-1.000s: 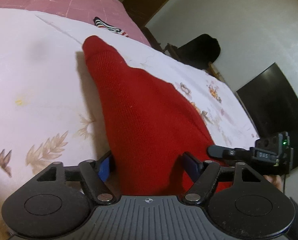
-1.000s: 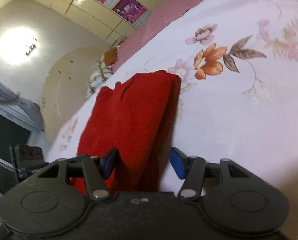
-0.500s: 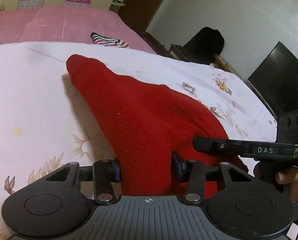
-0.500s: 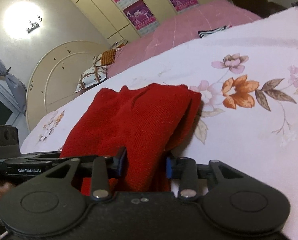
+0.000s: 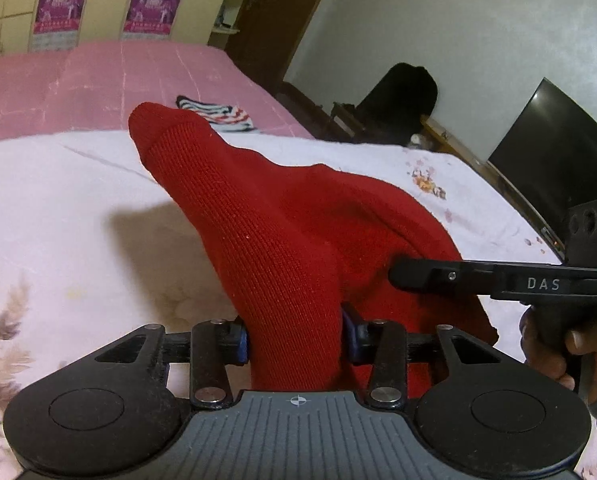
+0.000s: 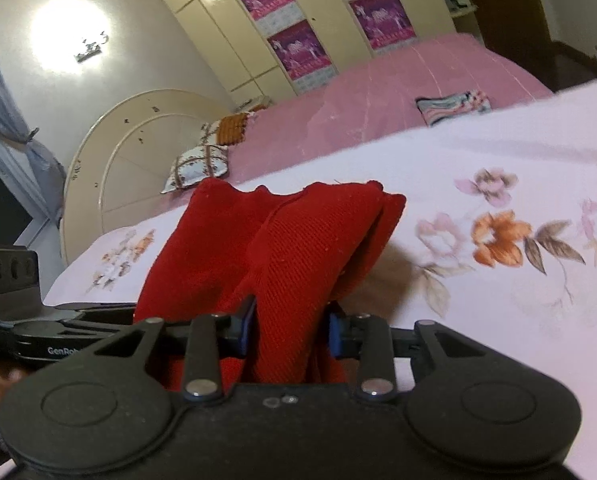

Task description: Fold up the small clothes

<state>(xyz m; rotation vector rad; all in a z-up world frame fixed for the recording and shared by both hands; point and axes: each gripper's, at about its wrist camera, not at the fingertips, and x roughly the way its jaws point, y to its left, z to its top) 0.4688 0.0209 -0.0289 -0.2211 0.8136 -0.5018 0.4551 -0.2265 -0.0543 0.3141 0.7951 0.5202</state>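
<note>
Both sets of fingers — left (image 5: 294, 342), right (image 6: 290, 334) — now pinch the garment (image 5: 282, 232); I've lifted it off the bed (image 5: 58, 208), ready to fold.

This is a home bedroom. A bed (image 6: 478, 152) with a floral sheet (image 6: 498, 320), a pink cover (image 5: 98, 80), pillows (image 6: 198, 164) and a rounded headboard (image 6: 138, 152) fills it. Wardrobe doors (image 6: 226, 32) carry posters (image 6: 298, 52), and a dark TV (image 5: 550, 152) stands by the wall.
</note>
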